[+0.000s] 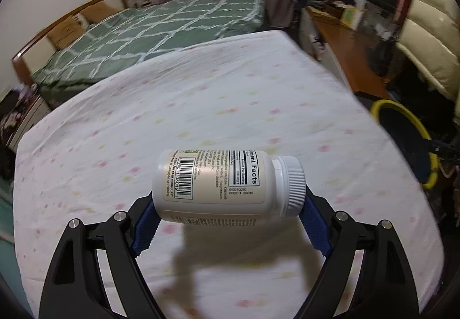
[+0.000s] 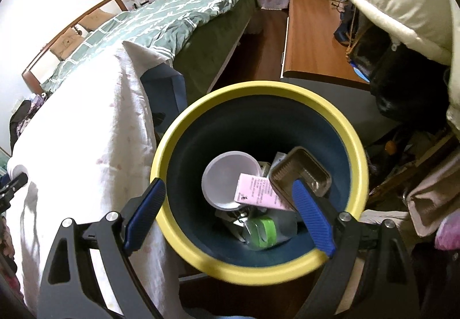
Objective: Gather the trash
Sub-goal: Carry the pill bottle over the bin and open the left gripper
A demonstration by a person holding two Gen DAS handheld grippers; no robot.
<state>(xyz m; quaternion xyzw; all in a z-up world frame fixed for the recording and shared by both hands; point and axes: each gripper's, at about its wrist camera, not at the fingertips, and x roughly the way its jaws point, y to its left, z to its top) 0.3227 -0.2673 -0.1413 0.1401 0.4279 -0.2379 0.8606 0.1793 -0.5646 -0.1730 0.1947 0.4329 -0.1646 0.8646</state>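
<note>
My left gripper [image 1: 228, 208] is shut on a white supplement bottle [image 1: 218, 185], held sideways by base and cap above the white floral sheet [image 1: 201, 106]. The blue bin with a yellow rim [image 1: 408, 140] shows at the right edge of the left wrist view. In the right wrist view my right gripper [image 2: 230, 189] is open and empty, hovering over the same bin [image 2: 184, 129]. Inside lie a white cup [image 2: 224, 184], a pink packet [image 2: 256, 192], a metal tin [image 2: 304, 172] and a green-labelled bottle [image 2: 264, 230].
A bed with a green checked cover [image 1: 161, 28] stands behind the sheeted surface. A wooden desk [image 2: 313, 40] with clutter is beyond the bin. A cream padded chair [image 1: 431, 31] and dark bags [image 2: 402, 83] crowd the right side.
</note>
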